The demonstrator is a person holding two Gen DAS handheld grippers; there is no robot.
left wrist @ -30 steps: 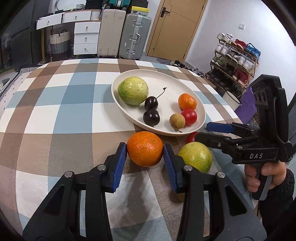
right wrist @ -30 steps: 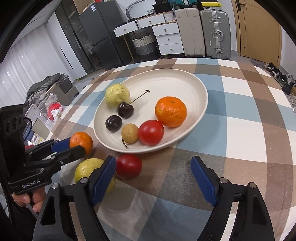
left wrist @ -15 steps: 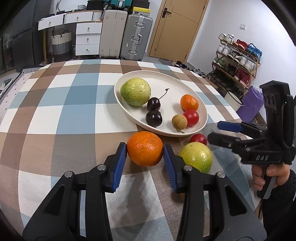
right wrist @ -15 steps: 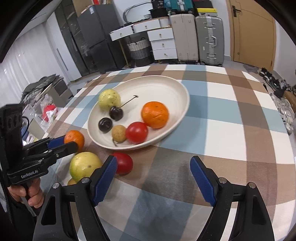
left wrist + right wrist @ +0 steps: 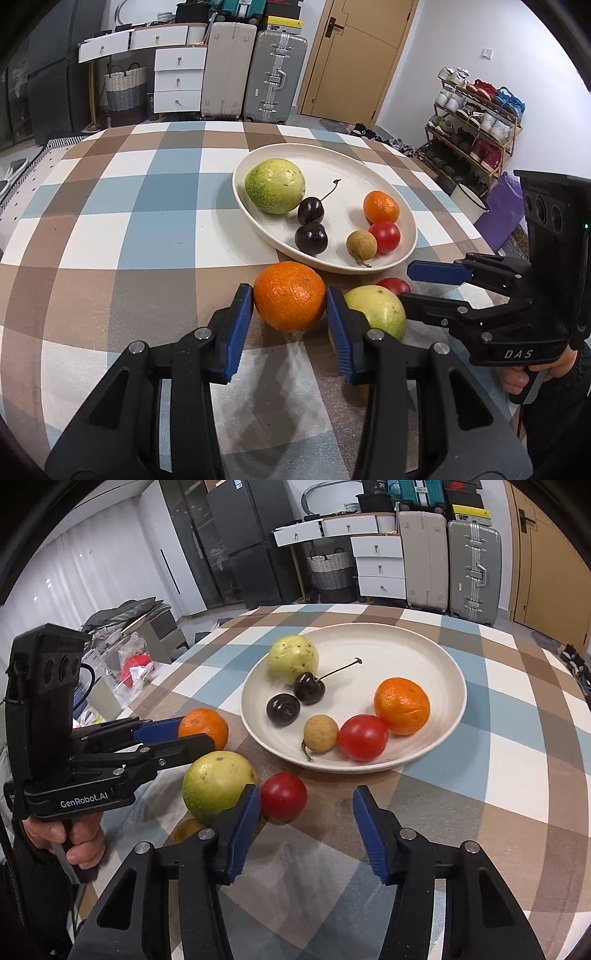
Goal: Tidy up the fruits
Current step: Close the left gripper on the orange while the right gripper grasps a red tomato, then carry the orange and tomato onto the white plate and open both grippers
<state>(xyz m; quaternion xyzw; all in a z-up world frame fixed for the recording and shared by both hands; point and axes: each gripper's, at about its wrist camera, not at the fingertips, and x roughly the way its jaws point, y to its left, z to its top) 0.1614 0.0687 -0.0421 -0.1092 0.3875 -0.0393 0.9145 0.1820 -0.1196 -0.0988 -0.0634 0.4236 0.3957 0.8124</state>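
Observation:
My left gripper (image 5: 289, 301) is shut on an orange (image 5: 288, 291) that rests on the checked cloth just in front of the white plate (image 5: 240, 192). In the right wrist view, that orange (image 5: 207, 727) shows between the left gripper's fingers (image 5: 159, 729). My right gripper (image 5: 306, 797) is closing around a red tomato (image 5: 283, 795) on the cloth. The tomato lies by the left pad and the right pad stands clear of it. A green-yellow fruit (image 5: 216, 782) sits just left of the tomato. The plate (image 5: 454, 709) holds a green fruit, two cherries, a small orange, a tomato and a longan.
A small yellowish fruit (image 5: 186, 829) lies half hidden under the green-yellow one. The table's right edge drops toward a shoe rack (image 5: 476, 122) and a purple bag (image 5: 502, 210). Suitcases (image 5: 273, 74) and white drawers (image 5: 179, 79) stand beyond the far edge.
The right gripper's jaws have narrowed a lot and it has shifted so the red tomato now lies between them. The left gripper has kept still on the orange.

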